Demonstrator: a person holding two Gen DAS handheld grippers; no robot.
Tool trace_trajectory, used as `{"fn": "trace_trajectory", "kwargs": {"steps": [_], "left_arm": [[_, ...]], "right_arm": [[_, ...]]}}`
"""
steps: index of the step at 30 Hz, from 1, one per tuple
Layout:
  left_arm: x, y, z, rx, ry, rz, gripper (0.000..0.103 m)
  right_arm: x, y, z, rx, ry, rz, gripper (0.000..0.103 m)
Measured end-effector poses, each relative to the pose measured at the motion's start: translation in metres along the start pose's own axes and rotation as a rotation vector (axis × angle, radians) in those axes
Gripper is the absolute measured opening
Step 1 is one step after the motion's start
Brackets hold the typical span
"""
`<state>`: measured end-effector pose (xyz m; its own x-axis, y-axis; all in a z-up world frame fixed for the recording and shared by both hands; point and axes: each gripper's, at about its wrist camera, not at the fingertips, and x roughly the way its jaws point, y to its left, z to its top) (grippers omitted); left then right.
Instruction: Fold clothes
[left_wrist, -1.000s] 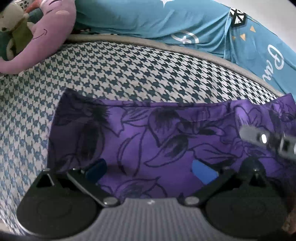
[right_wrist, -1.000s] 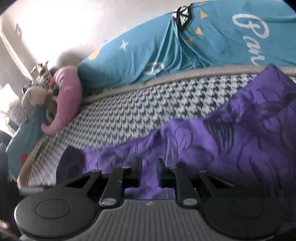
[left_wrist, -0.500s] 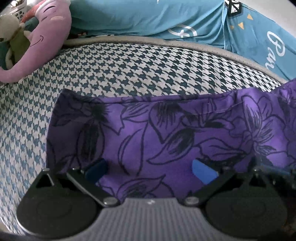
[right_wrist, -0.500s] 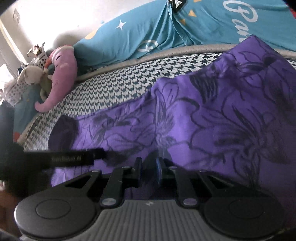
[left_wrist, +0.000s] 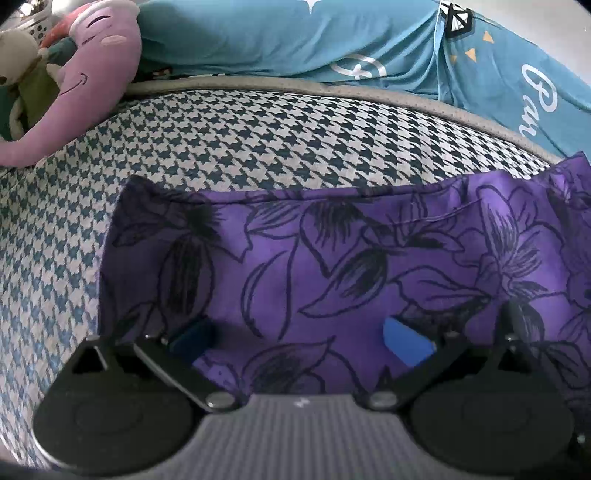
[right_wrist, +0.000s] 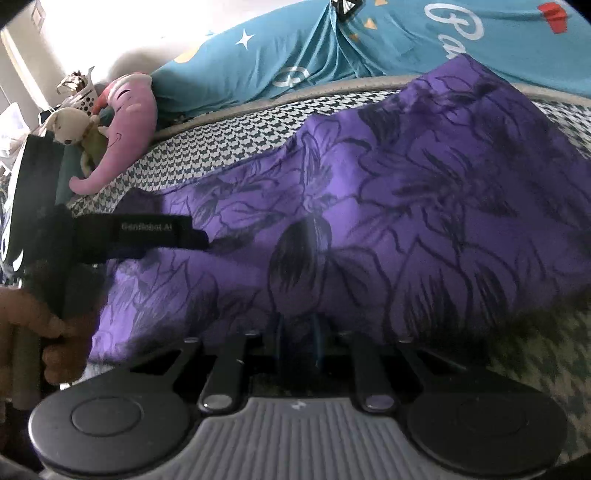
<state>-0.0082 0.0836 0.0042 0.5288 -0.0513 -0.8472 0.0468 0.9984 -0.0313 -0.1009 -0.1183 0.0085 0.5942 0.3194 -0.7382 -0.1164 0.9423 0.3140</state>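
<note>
Houndstooth bedcover (left_wrist: 258, 140), teal pillows (left_wrist: 280, 40), pale sunlit wall (right_wrist: 110, 33)

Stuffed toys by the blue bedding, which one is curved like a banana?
The pink-purple plush with the stitched smile; the small cream bear beside it is rounder and upright.

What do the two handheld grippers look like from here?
Both match: ribbed grey body, two round black discs, black linkage arms with silver pivots. The left gripper has blue finger pads. Its black side, seen beside the right gripper, bears small pale lettering.
</note>
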Motion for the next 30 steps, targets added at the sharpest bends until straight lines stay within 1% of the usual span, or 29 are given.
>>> {"fn": "trace_trajectory", "kwargs": {"steps": [6,11,14,15,18,23,25,27,30], "left_arm": [[-0.021,0.012,-0.006,-0.036,-0.012,-0.033,0.103],[-0.037,0.018,-0.014,-0.048,-0.022,-0.045,0.103],[-0.045,0.022,-0.017,-0.045,-0.035,-0.046,0.103],[-0.048,0.026,-0.021,-0.043,-0.040,-0.043,0.103],[-0.057,0.039,-0.031,-0.049,-0.057,-0.039,0.103],[-0.069,0.062,-0.043,-0.104,-0.079,-0.042,0.103],[-0.070,0.071,-0.048,-0.122,-0.071,-0.034,0.103],[-0.070,0.081,-0.052,-0.140,-0.061,-0.026,0.103],[-0.068,0.093,-0.058,-0.165,-0.048,-0.033,0.103]], "right_arm": [[-0.013,0.008,-0.015,-0.020,0.002,-0.028,0.015],[-0.020,0.011,-0.021,-0.003,0.016,-0.050,0.016],[-0.023,0.020,-0.026,-0.039,0.022,-0.074,0.017],[-0.024,0.022,-0.027,-0.042,0.018,-0.072,0.020],[-0.028,0.029,-0.031,-0.052,0.008,-0.059,0.020],[-0.034,0.051,-0.035,-0.155,-0.062,-0.082,0.020],[-0.037,0.062,-0.035,-0.193,-0.092,-0.050,0.021],[-0.036,0.072,-0.036,-0.238,-0.103,-0.008,0.021],[-0.030,0.091,-0.042,-0.318,-0.093,0.045,0.021]]}}
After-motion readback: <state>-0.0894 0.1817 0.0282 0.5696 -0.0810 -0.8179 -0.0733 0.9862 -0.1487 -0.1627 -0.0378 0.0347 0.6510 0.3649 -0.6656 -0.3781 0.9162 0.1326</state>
